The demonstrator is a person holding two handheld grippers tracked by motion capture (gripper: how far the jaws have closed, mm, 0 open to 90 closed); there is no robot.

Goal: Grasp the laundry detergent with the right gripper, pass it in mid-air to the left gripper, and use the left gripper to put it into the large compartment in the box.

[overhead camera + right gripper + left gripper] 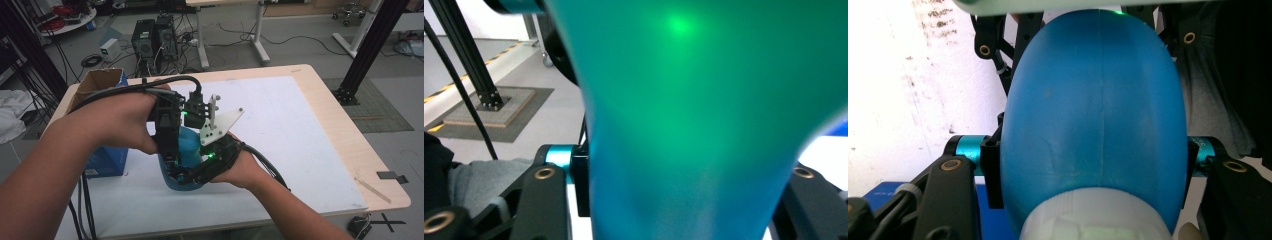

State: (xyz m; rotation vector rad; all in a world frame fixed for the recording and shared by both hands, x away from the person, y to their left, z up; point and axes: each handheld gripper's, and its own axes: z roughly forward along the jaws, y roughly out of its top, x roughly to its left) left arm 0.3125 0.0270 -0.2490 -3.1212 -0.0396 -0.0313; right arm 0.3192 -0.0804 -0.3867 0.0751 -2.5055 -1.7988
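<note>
Blue bottle (189, 150) — near table's (310, 150) front edge

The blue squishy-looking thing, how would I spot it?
Find the white mat on the wooden table, then the two hands at its near left. The blue rounded thing is gripped between both claws there. It is smooth and egg-shaped, unlike the square blue box beside it.

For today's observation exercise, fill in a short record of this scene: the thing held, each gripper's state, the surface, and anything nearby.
thing held: blue bottle, lifted between both grippers
left gripper: shut on the bottle's body
right gripper: shut on the bottle
surface: white mat on a wooden table
nearby: open cardboard box at the table's left edge
</note>
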